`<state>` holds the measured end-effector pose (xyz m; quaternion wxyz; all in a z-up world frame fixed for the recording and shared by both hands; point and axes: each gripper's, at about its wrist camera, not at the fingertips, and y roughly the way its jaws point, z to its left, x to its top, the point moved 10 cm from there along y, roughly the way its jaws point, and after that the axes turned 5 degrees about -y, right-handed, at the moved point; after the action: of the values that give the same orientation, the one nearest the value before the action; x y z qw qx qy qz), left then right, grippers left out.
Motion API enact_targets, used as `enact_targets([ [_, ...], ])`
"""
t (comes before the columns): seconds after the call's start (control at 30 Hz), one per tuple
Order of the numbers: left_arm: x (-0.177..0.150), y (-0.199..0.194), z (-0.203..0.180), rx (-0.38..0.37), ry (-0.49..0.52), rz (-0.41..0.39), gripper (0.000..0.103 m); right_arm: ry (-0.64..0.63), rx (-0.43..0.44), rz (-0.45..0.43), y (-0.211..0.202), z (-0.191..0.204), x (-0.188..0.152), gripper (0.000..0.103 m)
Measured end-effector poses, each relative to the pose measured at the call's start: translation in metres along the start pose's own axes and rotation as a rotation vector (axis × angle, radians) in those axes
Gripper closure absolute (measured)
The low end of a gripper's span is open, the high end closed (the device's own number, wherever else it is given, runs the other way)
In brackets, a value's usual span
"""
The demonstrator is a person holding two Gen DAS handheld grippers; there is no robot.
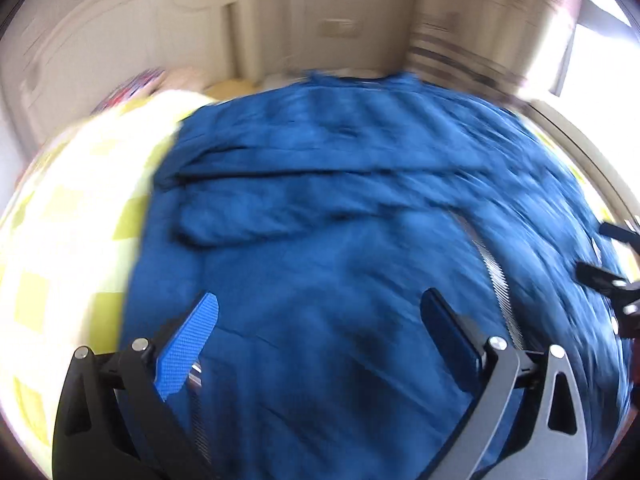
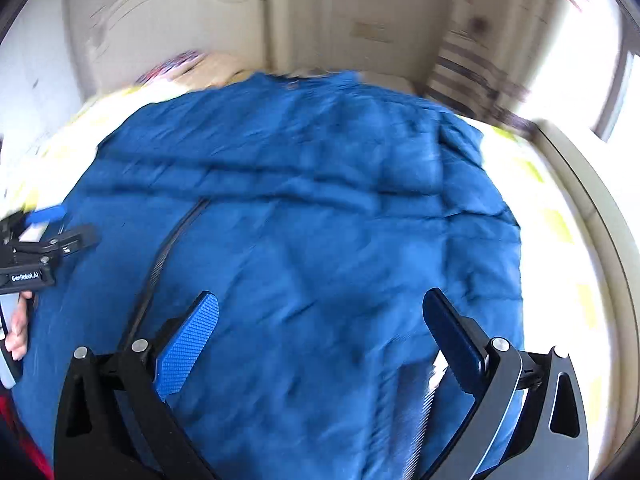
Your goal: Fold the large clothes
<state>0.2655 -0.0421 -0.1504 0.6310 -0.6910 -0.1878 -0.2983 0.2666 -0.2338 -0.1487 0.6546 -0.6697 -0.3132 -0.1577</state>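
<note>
The left tool (image 1: 320, 320), nearest the lens, hangs with its blue-padded fingers (image 1: 188, 348) spread wide and nothing between them. The right tool (image 2: 320, 320) is likewise wide open and empty, above the same large blue quilted jacket (image 2: 304, 208). The jacket lies spread flat on a bed with a yellow-and-white checked sheet (image 1: 68, 216), one sleeve seemingly folded across its chest, though blur makes this uncertain. A silver zipper (image 1: 496, 276) runs down it.

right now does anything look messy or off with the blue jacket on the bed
The blue jacket lies rumpled on the yellow checked bedsheet, one sleeve folded across it. Nothing looks damaged.
</note>
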Motion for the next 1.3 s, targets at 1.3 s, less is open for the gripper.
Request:
enact_targets([
  [1.3,-0.101,-0.053,0.062,0.084,-0.066,0.007,0.002,0.057,0.017,0.000,-0.042,-0.001,-0.121,0.005],
])
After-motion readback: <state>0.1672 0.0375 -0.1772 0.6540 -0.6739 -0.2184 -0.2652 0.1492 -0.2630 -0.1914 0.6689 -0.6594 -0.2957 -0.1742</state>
